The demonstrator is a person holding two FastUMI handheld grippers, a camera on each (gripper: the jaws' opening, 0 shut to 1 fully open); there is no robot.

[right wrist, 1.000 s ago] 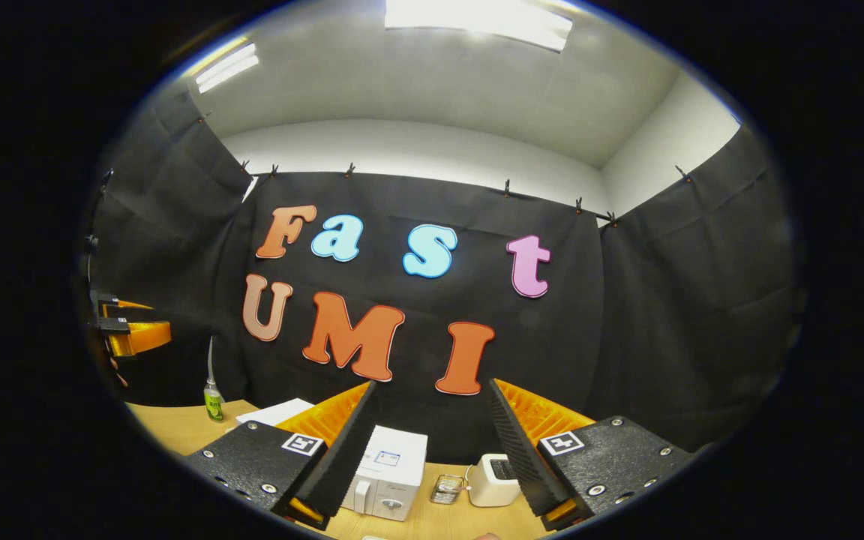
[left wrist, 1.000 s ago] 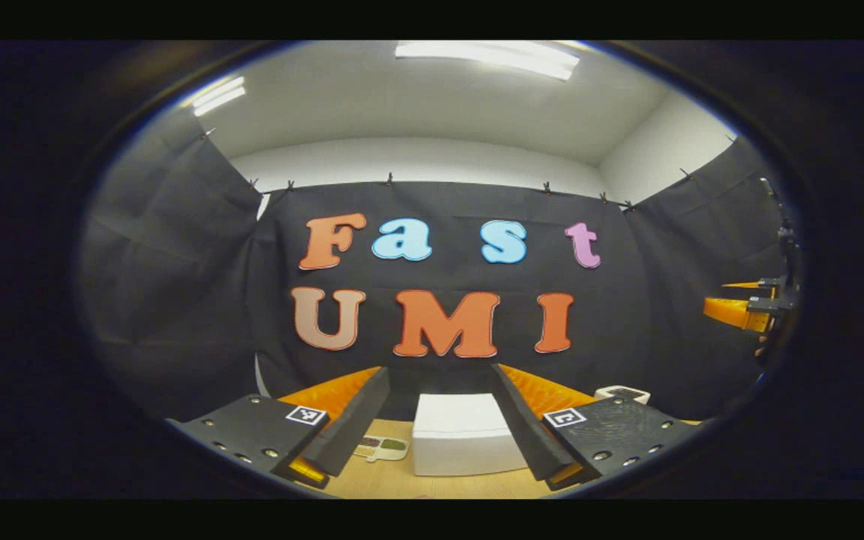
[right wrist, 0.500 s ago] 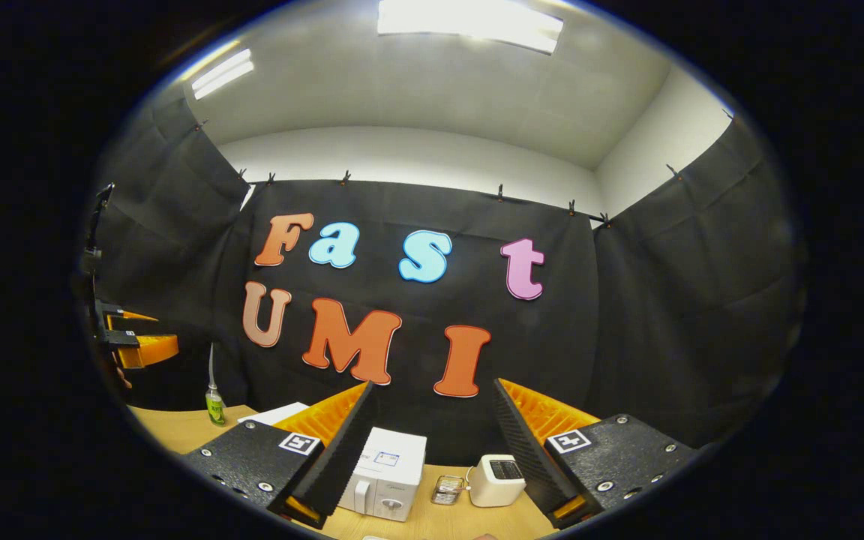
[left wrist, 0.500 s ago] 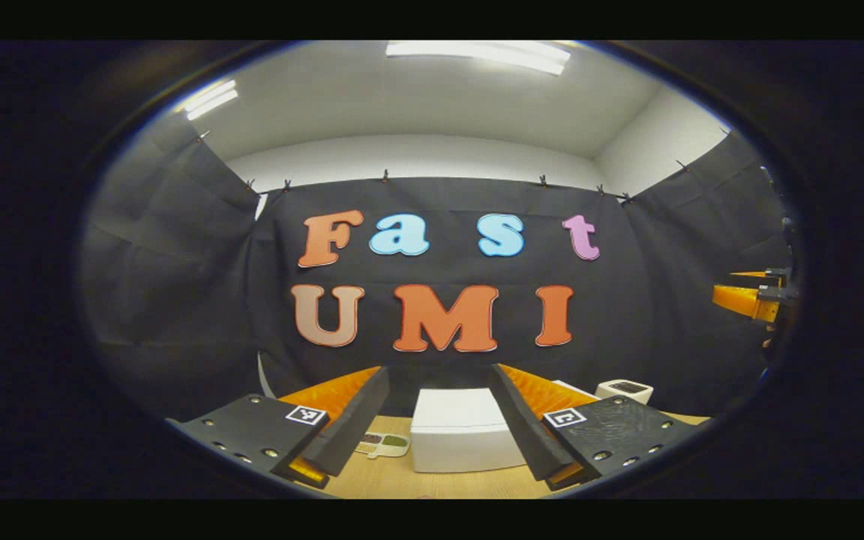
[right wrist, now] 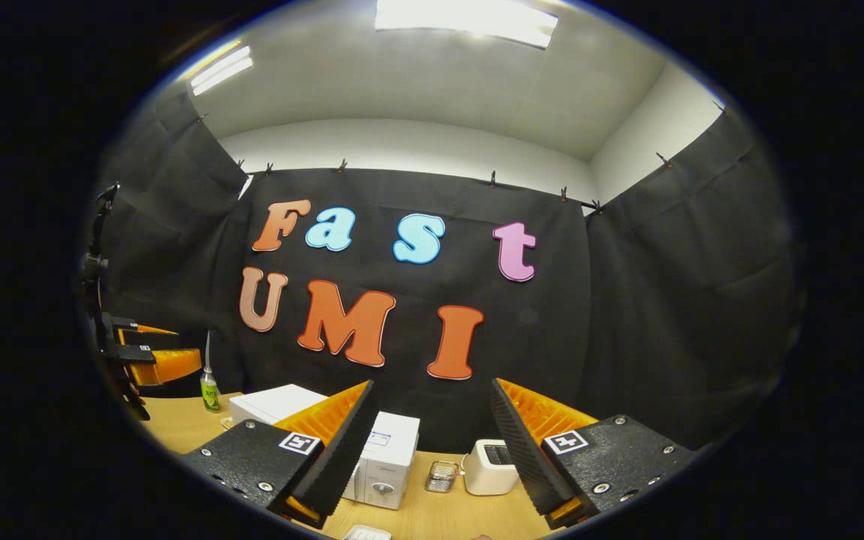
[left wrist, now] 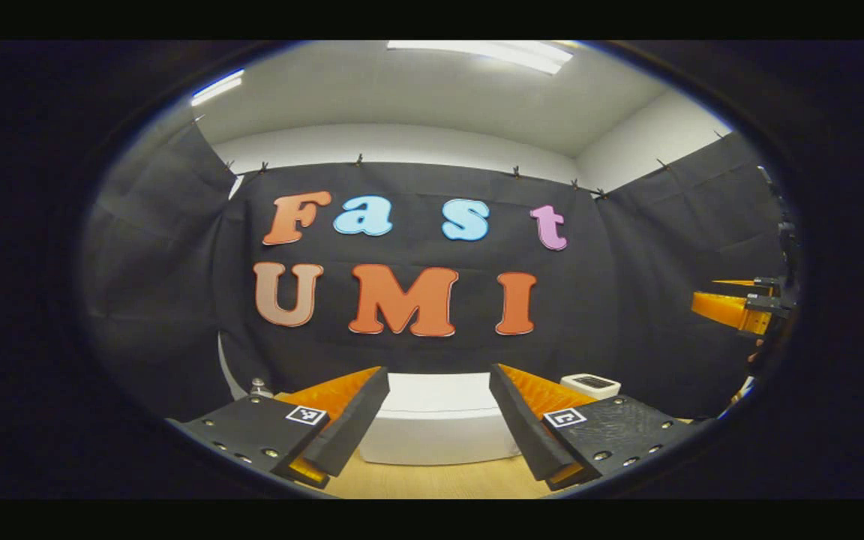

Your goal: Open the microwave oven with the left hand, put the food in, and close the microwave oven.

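Approach step: left claw (left wrist: 438, 431) held agape, empty, microwave (left wrist: 439, 424) at 12 o'clock, door still shut; handle must be reached next.

1. Microwave oven (right wrist: 391, 469) on the table (right wrist: 177, 427), standing between the right gripper's spread fingers and the booth wall behind.
2. Right of it: small metal rack (right wrist: 442, 475), then toaster (right wrist: 489, 467).
3. Far left: bottle (right wrist: 209, 391) near the wall, white box (right wrist: 274, 403) just beside.
4. Left gripper (right wrist: 158, 360) hovering over the table's left edge.
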